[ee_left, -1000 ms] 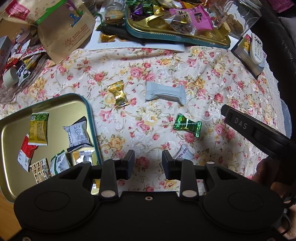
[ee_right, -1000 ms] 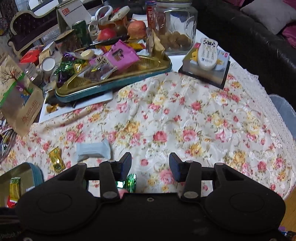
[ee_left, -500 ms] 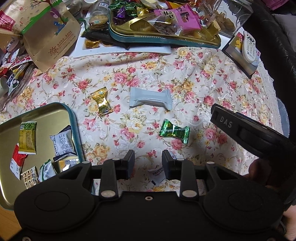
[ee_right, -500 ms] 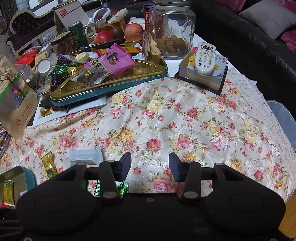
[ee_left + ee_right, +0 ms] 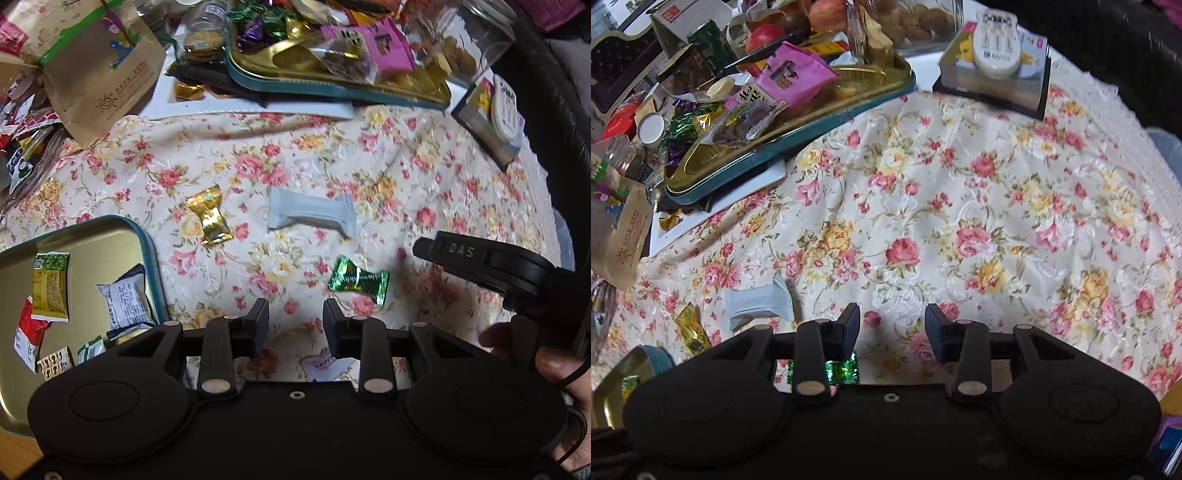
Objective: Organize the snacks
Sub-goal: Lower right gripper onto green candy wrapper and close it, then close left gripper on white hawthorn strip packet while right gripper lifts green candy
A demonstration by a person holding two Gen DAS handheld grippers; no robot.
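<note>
Three loose snacks lie on the floral cloth: a gold candy (image 5: 208,216), a pale blue bar (image 5: 310,214) and a green candy (image 5: 358,280). My left gripper (image 5: 295,325) hovers open just short of them, with nothing between its fingers. A white wrapper (image 5: 325,365) shows under it. A gold tin tray (image 5: 147,251) at the left holds several packets. My right gripper (image 5: 892,325) points down at bare cloth with its jaws closing on nothing. The green candy (image 5: 842,369) peeks out behind its left finger, and the pale bar (image 5: 757,302) lies left of it.
A large teal-rimmed tin (image 5: 827,122) piled with candies and a pink packet stands at the back. A remote on a box (image 5: 995,48), a glass jar (image 5: 476,40) and a brown paper bag (image 5: 99,70) ring the cloth. One right gripper finger (image 5: 443,251) reaches in from the right.
The right gripper has sunk toward the cloth and tipped down, and its jaws stand slightly narrower. The green candy now sits behind its left finger. The left gripper has barely shifted.
</note>
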